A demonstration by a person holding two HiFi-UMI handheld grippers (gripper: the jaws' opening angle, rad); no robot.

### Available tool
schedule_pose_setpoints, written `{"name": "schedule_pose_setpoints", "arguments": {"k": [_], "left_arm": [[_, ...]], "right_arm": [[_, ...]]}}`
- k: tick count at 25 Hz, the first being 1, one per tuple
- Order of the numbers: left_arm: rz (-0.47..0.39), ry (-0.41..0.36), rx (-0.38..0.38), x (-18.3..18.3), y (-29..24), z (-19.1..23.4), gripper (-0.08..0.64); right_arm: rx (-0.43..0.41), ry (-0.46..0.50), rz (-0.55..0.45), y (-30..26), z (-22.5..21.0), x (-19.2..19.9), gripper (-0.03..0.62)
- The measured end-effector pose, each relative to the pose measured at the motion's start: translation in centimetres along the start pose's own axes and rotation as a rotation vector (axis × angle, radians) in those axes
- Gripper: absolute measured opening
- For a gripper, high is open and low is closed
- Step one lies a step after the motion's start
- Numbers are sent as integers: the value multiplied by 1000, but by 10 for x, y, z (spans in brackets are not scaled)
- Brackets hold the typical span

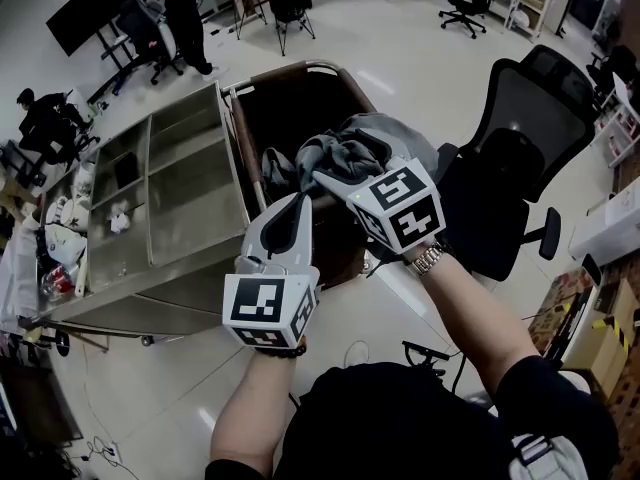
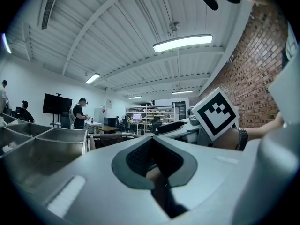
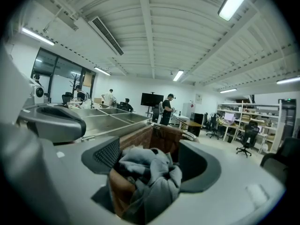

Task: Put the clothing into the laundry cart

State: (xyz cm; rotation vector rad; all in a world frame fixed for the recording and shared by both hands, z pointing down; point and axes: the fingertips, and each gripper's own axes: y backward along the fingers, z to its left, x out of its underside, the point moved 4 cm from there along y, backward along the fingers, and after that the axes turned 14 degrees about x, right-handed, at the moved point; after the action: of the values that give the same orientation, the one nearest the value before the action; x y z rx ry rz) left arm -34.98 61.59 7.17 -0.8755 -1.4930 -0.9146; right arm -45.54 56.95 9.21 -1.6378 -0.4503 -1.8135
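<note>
The laundry cart (image 1: 262,148) has a brown inside and stands just ahead of me. A bunched grey garment (image 1: 345,153) lies over its near rim. My right gripper (image 1: 322,180) reaches into the garment from the right. In the right gripper view its jaws stand wide apart, the grey garment (image 3: 150,172) sits loosely between them, and the cart (image 3: 164,135) is behind. My left gripper (image 1: 298,206) points at the cart's near edge just left of the garment. Its jaws meet in a narrow slit with nothing between them (image 2: 154,163).
A steel table with several compartments (image 1: 170,188) adjoins the cart's left side. A black office chair (image 1: 520,158) stands close on the right. One person stands at the back (image 1: 180,13) and another sits at far left (image 1: 45,118). Cables lie on the floor (image 1: 100,453).
</note>
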Motion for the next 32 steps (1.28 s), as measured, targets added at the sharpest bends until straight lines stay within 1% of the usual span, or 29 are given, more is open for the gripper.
{"name": "schedule_pose_setpoints", "arguments": {"k": [9, 15, 19, 26, 32], "left_arm": [[-14, 13, 43, 4, 3, -3, 2], [-33, 17, 82, 0, -5, 1, 2], [-38, 16, 100, -2, -11, -6, 2], [-46, 1, 100, -4, -4, -38, 2], [-36, -26, 64, -12, 7, -91, 2]], "right_arm": [[40, -14, -43, 22, 2, -6, 382], [70, -17, -75, 33, -1, -16, 376], [77, -11, -103, 46, -2, -22, 365], [59, 8, -182, 92, 7, -26, 301], [-1, 12, -225, 149, 12, -20, 268]]}}
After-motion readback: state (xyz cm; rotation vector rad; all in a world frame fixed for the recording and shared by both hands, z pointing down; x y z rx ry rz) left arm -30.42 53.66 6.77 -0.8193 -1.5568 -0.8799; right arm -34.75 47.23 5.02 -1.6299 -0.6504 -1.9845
